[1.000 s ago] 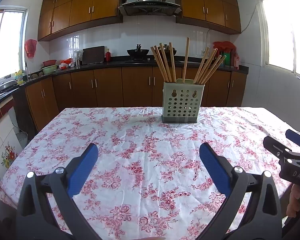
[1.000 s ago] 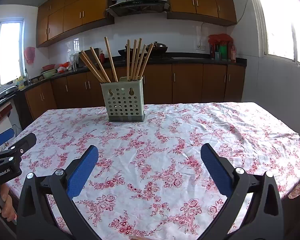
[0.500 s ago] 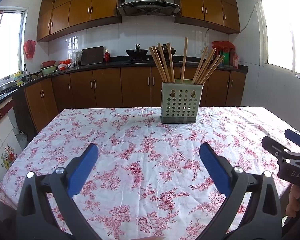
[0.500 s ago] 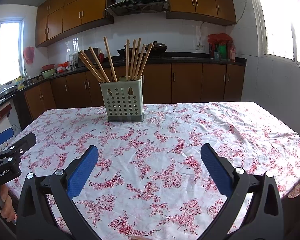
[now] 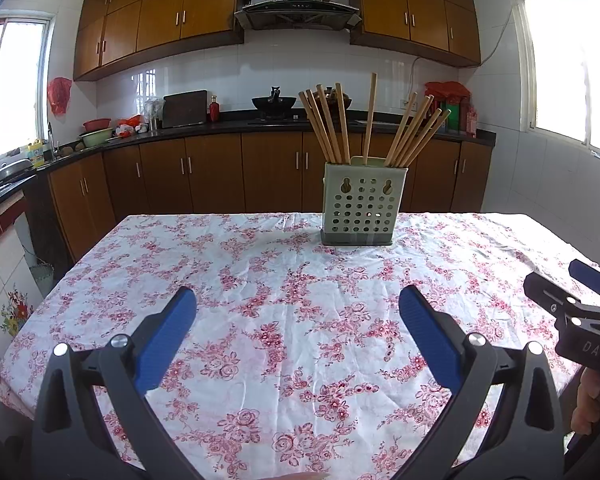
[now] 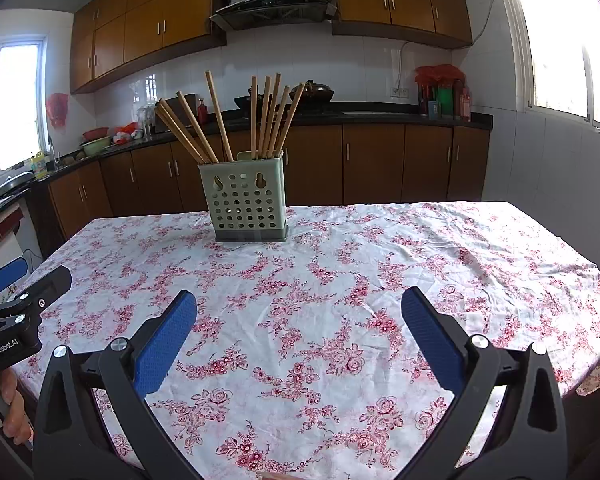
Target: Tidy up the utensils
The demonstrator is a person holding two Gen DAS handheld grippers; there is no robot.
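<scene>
- A pale perforated holder (image 5: 359, 204) stands at the far middle of the floral tabletop (image 5: 260, 320), chopsticks (image 5: 332, 120) fanned upright inside it.
- Left gripper (image 5: 298, 312) and right gripper (image 6: 299, 312) hover near the front edge, fingers spread wide and empty, well apart from the holder.
- The sticks look light, stiff and smooth; pinching one at mid-shaft above the rim seems safest.

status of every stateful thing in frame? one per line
left gripper: open, empty, above the tablecloth
right gripper: open, empty, above the tablecloth
chopstick holder: upright on the tablecloth, apart from both grippers
chopsticks: standing in the holder, fanned out and leaning
tablecloth: spread over the table, wrinkled
lower cabinet doors: shut
</scene>
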